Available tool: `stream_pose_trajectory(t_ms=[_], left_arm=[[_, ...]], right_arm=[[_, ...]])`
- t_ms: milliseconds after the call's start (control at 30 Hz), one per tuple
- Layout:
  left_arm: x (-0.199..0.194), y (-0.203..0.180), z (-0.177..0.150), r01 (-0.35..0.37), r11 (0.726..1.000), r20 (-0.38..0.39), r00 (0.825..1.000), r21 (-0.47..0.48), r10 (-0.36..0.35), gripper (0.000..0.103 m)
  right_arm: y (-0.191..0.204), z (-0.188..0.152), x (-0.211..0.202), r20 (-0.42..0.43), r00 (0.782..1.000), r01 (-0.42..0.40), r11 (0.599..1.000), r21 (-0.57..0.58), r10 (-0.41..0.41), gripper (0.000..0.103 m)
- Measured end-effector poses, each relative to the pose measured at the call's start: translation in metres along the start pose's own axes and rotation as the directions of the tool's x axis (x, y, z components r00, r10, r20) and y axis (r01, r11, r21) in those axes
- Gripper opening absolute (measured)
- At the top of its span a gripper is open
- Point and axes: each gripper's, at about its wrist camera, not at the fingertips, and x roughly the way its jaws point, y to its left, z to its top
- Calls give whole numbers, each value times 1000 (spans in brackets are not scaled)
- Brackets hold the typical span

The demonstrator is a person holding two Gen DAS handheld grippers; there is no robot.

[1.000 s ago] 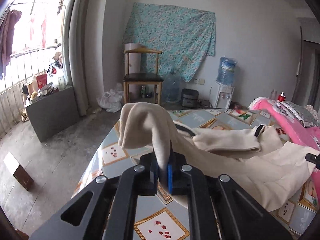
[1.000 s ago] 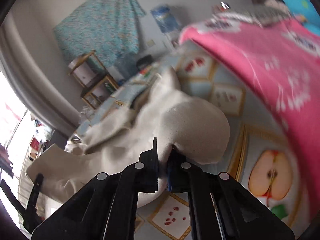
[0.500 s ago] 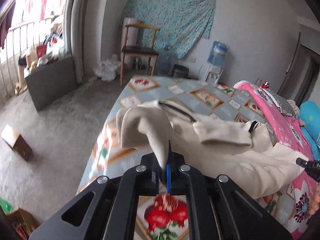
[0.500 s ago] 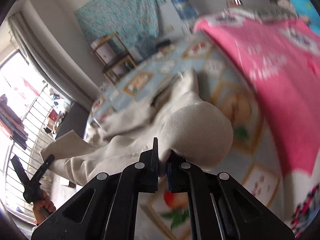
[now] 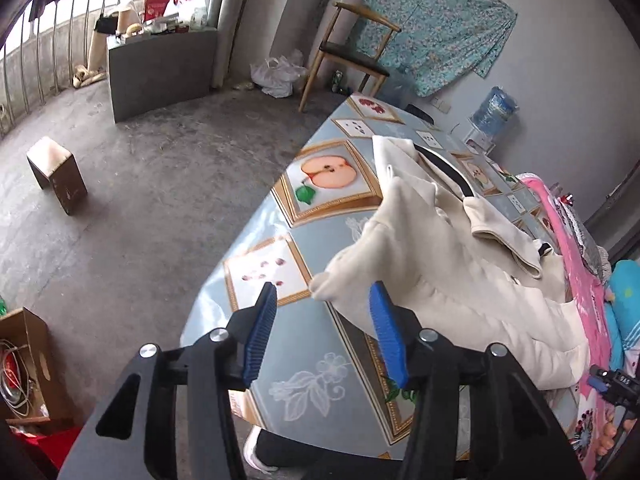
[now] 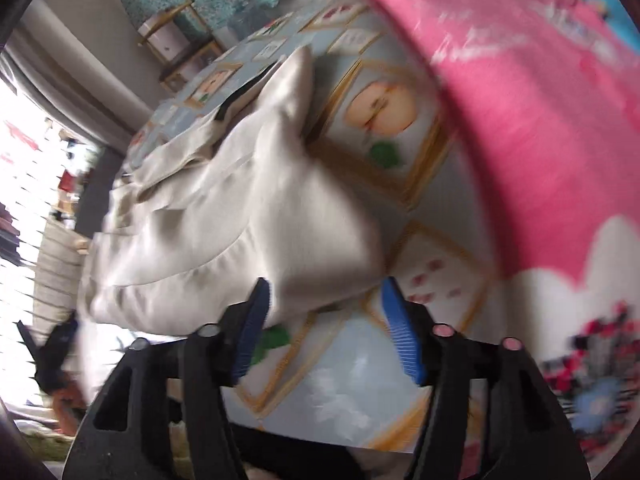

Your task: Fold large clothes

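Note:
A cream jacket (image 5: 460,264) with a black collar strip lies bunched on a table with a fruit-print cloth (image 5: 332,184). My left gripper (image 5: 322,308) is open, its blue pads apart, with a loose corner of the jacket just ahead of it. My right gripper (image 6: 324,296) is open too, right at the jacket's other end (image 6: 224,220), which rests on the cloth (image 6: 404,120). That view is blurred. The right gripper also shows small at the right edge of the left wrist view (image 5: 612,384).
A pink blanket (image 6: 520,100) lies along the table's far side. The table edge drops to a concrete floor (image 5: 140,200) with a small wooden box (image 5: 56,172), a cardboard box (image 5: 20,364), a chair (image 5: 352,48) and a grey cabinet (image 5: 160,64).
Both grippers have opened and let go of the jacket, which has dropped onto the table. Both have pulled back towards the near table edge.

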Motion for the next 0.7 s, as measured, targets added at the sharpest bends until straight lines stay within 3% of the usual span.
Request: stream_pose_trajectory(t_ms=[67, 167, 233, 333, 533, 700], left_arm=[[-3, -1, 7, -22, 999, 28, 999, 42, 21, 47], [1, -14, 21, -7, 995, 58, 998, 95, 2, 47], [12, -33, 32, 25, 987, 54, 998, 159, -34, 47], [36, -61, 43, 32, 963, 40, 998, 267, -44, 47], [99, -78, 51, -2, 954, -58, 998, 300, 21, 47], [107, -70, 53, 20, 968, -49, 999, 251, -8, 35]], right_arm=[[9, 7, -13, 67, 997, 40, 997, -65, -36, 62], [30, 26, -21, 119, 992, -25, 988, -155, 43, 62], [57, 40, -14, 100, 982, -131, 962, -242, 159, 62], [104, 52, 14, -26, 949, -298, 870, -393, 314, 60], [189, 53, 77, -217, 945, -328, 689, -646, 246, 59], [214, 47, 111, -297, 947, -310, 608, -731, 126, 52]])
